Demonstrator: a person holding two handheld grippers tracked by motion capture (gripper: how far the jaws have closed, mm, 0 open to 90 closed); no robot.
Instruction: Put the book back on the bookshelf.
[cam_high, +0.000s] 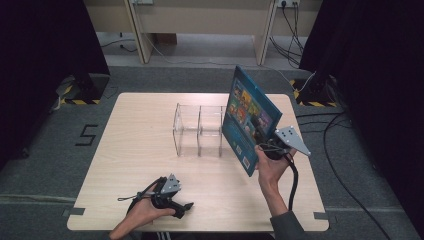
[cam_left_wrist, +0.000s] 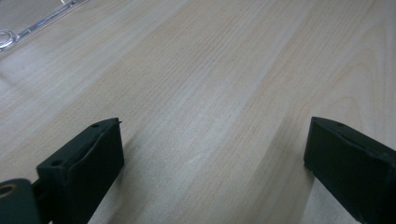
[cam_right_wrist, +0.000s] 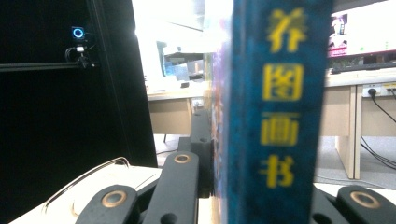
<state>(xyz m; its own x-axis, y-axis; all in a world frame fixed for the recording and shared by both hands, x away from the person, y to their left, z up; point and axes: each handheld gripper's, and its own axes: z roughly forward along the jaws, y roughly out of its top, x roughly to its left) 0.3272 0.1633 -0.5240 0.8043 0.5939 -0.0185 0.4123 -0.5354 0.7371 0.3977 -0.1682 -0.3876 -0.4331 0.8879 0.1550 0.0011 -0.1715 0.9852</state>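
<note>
Nearest to me, my left gripper (cam_high: 186, 206) rests low on the wooden table (cam_high: 130, 150) at the near edge, its jaws spread wide with nothing but bare wood grain between them in the left gripper view. Up and to the left of those jaws, a corner of the clear acrylic rack (cam_left_wrist: 28, 23) just enters that view.

Farther out and to the right, my right gripper (cam_high: 259, 129) is lifted off the table and pinches a blue picture book (cam_high: 248, 117) between its jaws. The book stands upright on edge in the grip, tilted a little, with its colourful cover facing left toward the rack. In the right gripper view the book's spine (cam_right_wrist: 278, 107) rises straight up from between the jaws, and I can read four yellow Chinese characters running down it: 养图画书. They are a bit blurred. The cover carries small pictures and text too small for me to read.

Just left of the held book, the rack (cam_high: 198, 129) stands on the table with its two compartments.

Beyond, a "5" (cam_high: 87, 135) is marked on the floor.
</note>
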